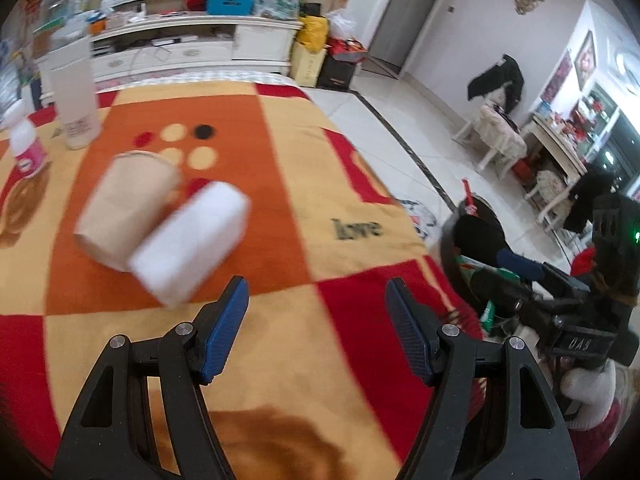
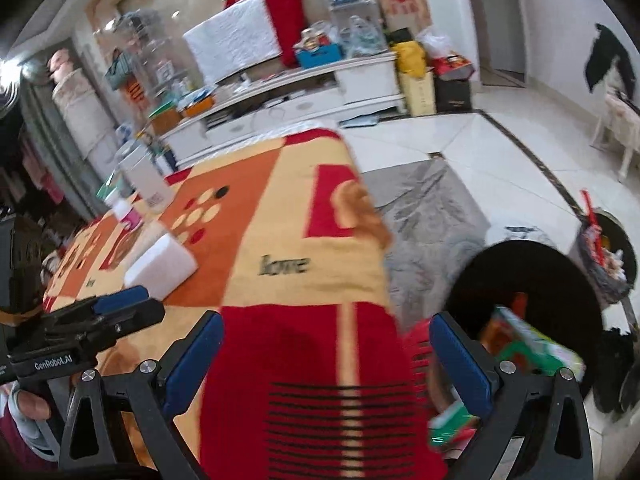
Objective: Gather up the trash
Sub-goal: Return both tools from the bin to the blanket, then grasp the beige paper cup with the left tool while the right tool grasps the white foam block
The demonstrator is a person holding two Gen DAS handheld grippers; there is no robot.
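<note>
The left gripper (image 1: 316,296) is wide open and holds nothing. At its 10 o'clock, a white foam block (image 1: 190,240) touches a brown paper cup (image 1: 128,208) on the bench (image 1: 304,184). The right gripper (image 2: 324,344) is wide open too, with the black bin (image 2: 532,276) at 2 o'clock.

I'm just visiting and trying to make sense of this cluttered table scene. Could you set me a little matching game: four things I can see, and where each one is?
Things:
1. white foam block
2. brown paper cup
3. green carton
4. pink-labelled bottle

Places:
A. standing upright near the blanket's left edge
B. inside the black bin beside the table
C. lying on its side on the orange patch, behind the foam
D. lying on the blanket, nearest the left gripper's open jaws

Pairs: 1-D, 2-C, 3-B, 4-A
</note>
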